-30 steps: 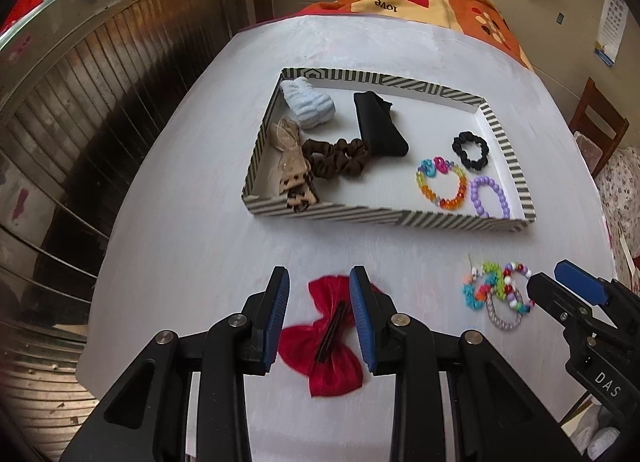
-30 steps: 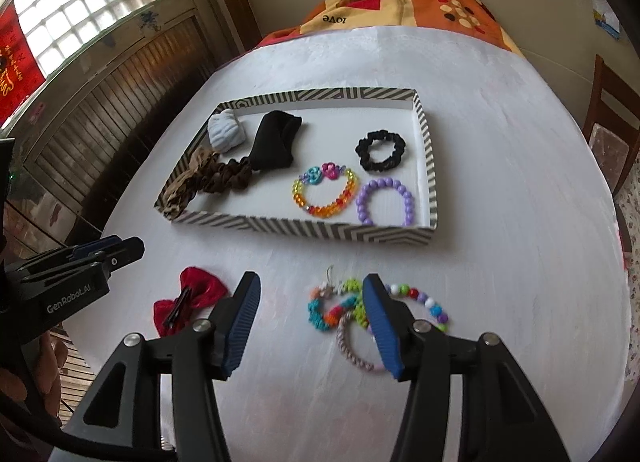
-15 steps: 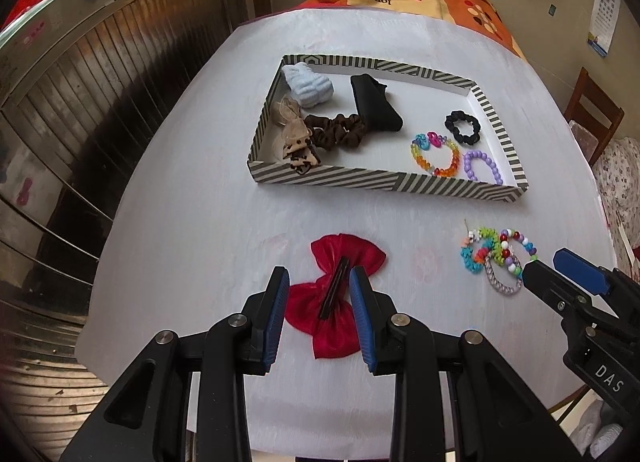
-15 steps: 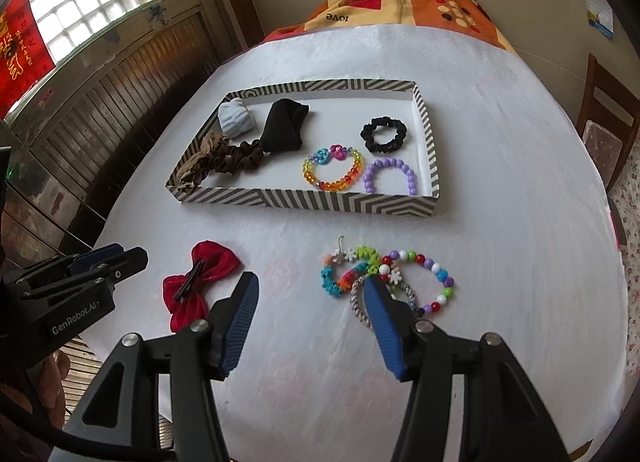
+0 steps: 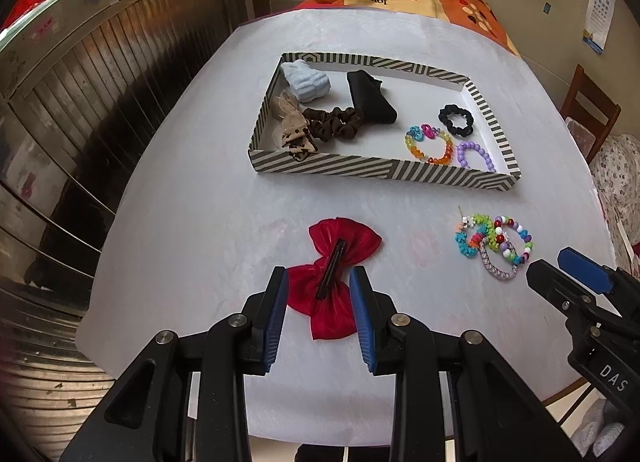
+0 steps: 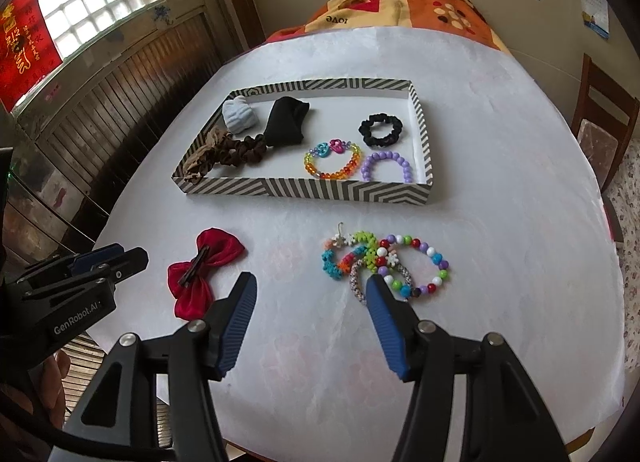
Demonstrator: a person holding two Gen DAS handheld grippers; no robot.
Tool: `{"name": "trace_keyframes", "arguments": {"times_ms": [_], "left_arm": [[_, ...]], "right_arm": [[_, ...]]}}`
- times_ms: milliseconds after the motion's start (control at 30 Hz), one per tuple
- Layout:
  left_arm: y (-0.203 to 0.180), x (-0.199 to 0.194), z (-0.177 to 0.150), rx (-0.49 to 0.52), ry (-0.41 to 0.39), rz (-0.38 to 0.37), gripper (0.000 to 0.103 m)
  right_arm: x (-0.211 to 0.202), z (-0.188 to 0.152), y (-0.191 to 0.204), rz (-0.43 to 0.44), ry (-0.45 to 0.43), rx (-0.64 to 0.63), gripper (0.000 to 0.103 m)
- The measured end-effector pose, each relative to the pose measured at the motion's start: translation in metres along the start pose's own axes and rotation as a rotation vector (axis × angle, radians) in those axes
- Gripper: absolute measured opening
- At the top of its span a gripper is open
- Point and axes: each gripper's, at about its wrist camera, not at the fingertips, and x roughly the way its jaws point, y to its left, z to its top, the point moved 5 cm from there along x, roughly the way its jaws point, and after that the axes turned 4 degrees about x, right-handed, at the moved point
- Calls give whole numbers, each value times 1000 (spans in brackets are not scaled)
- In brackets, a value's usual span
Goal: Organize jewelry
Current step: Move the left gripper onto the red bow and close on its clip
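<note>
My left tongs (image 5: 319, 280) have black arms and ribbed blue pads, and between them I see a glossy red bow (image 5: 334, 276) with a black clip bar down its middle. My right tongs (image 6: 311, 288) carry the same black and blue. Just ahead of them lies a bracelet cluster (image 6: 384, 264) in teal, orange, lime green, red, white and purple beads. The desk (image 6: 500, 221) is white under both. Beyond, the tray (image 6: 312, 189) wears black-and-white chevron stripes and is white inside. In it I see a pale blue scrunchie (image 6: 239, 116), a brown one (image 6: 240, 149), a black scrunchie (image 6: 380, 129), a rainbow bracelet (image 6: 332, 161) and a lilac one (image 6: 386, 165).
</note>
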Motion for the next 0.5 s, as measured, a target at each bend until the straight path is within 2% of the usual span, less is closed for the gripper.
{"name": "trace_keyframes", "arguments": {"times_ms": [500], "left_arm": [[-2,4,-1,15,10,-1,23]], "right_arm": [[-2,-2,-8,-19,1,17,60]]}}
